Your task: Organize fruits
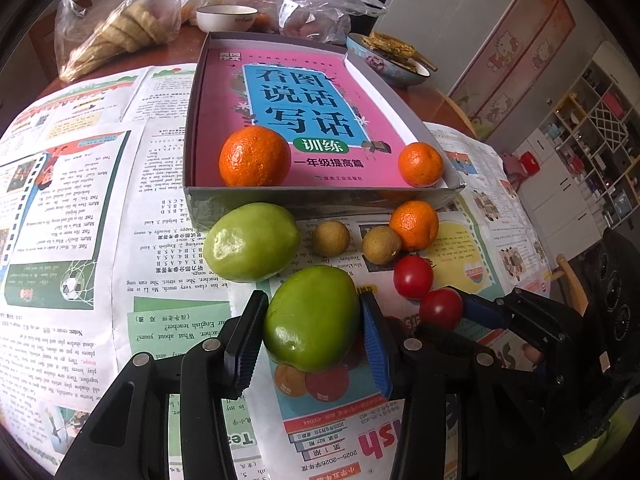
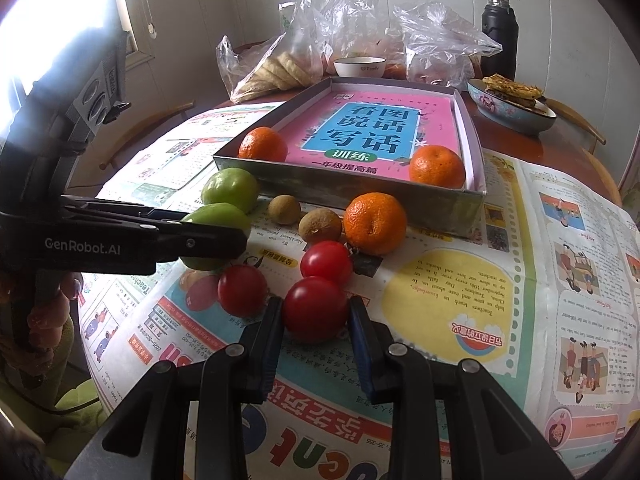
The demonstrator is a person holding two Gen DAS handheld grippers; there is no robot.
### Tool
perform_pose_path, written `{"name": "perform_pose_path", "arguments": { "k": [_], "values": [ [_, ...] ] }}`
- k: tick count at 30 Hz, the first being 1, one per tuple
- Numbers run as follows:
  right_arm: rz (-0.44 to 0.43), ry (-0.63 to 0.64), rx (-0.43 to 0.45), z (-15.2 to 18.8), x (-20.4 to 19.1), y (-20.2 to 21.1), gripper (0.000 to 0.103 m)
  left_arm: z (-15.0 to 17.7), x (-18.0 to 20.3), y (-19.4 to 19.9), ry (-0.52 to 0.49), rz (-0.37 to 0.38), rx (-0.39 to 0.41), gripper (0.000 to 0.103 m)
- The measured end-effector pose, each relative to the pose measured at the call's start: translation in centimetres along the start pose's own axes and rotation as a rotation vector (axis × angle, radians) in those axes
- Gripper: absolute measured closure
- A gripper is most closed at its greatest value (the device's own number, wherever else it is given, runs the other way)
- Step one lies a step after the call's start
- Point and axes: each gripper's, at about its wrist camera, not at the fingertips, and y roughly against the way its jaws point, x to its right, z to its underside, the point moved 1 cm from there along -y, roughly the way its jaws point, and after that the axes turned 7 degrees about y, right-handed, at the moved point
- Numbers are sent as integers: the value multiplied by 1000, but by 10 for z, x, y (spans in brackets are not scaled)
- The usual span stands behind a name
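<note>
left gripper [image 1: 312, 336] clamps green fruit [image 1: 312, 320] | right gripper [image 2: 316, 316] clamps tomato [image 2: 316, 308], both before box [image 1: 320, 196] | risk: squeezed tomato bursts, round fruit slips

Soft daylight is cast over the newspaper [image 2: 460, 300]; left of it, a window [image 2: 60, 12] is blown out. Edges are bent and vignetted.
</note>
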Motion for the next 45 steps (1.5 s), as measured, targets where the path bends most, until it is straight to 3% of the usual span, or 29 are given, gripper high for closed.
{"name": "perform_pose_path", "arguments": {
  "k": [45],
  "values": [
    [12,2,103,-23,4,26,71,-12,0,45,-8,-26,117,56]
  ]
}}
